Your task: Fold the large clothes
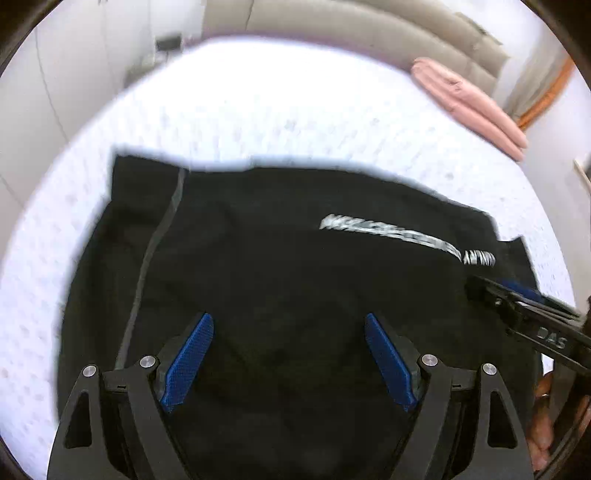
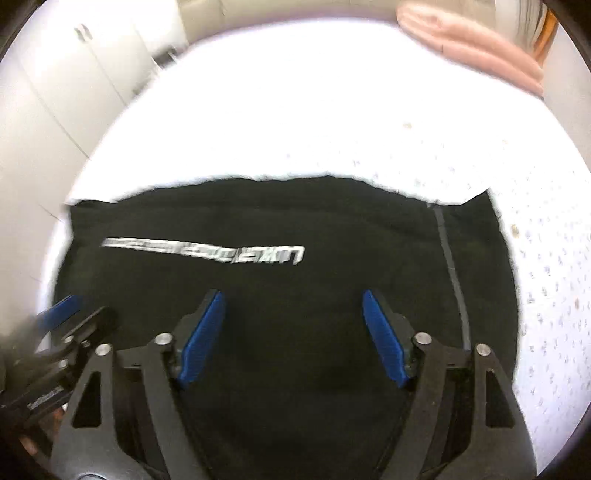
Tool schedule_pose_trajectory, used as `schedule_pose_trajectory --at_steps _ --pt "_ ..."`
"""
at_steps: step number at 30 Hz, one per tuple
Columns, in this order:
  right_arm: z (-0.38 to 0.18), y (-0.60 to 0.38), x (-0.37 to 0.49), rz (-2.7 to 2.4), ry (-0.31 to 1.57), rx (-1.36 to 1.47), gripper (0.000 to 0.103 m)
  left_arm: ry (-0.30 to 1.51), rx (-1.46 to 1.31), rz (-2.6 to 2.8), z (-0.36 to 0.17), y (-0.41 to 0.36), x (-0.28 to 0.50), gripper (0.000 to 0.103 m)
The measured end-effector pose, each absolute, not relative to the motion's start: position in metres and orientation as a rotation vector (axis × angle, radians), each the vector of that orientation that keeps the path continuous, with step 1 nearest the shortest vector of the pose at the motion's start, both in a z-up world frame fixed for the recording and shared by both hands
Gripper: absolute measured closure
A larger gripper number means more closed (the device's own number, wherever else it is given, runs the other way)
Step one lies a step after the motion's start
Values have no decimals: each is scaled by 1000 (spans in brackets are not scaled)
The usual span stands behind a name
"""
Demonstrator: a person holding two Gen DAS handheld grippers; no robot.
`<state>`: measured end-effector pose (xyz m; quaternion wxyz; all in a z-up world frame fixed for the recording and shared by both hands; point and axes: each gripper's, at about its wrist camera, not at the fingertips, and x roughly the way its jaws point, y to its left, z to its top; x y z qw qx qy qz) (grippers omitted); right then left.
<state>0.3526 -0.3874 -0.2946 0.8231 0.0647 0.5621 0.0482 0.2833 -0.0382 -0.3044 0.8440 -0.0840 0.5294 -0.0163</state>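
A large black garment (image 1: 280,258) with white lettering (image 1: 399,236) and a thin grey side stripe lies flat on a white patterned bed sheet (image 1: 258,110). My left gripper (image 1: 288,325) hangs over its near part, blue pads wide apart, nothing between them. In the right wrist view the same black garment (image 2: 295,229) fills the lower half, its lettering (image 2: 207,251) to the left. My right gripper (image 2: 293,306) is open above the cloth, with nothing held. Each gripper shows at the edge of the other's view: the right gripper (image 1: 517,295) and the left gripper (image 2: 66,317).
A folded pink cloth (image 1: 469,103) lies at the far right of the bed; it also appears as pink cloth (image 2: 472,44) in the right view. A beige padded headboard (image 1: 369,33) stands behind. White cupboard doors (image 2: 55,92) line the left side.
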Motion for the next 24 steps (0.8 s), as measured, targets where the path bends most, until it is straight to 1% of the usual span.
schedule_pose_trajectory --at_steps 2,4,10,12,14,18,21,24 --pt "-308 -386 360 102 1210 128 29 1120 -145 -18 -314 -40 293 12" --pt "-315 -389 363 103 1211 126 23 1132 -125 -5 -320 -42 300 8" --pt "-306 -400 354 168 1216 174 20 1131 -149 -60 -313 -30 300 8" --pt "-296 -413 341 212 1249 245 20 1096 -138 -71 -300 -20 287 8" --pt "-281 -431 329 226 1232 287 20 1052 -128 -64 -284 -3 276 8" --pt "-258 -476 302 171 1200 257 19 1017 -134 -47 -257 43 260 8" --pt "-263 -499 284 132 1228 228 17 1052 -174 -22 -252 86 256 8" --pt "-274 -516 275 119 1261 268 17 1100 -262 -32 -262 116 255 8"
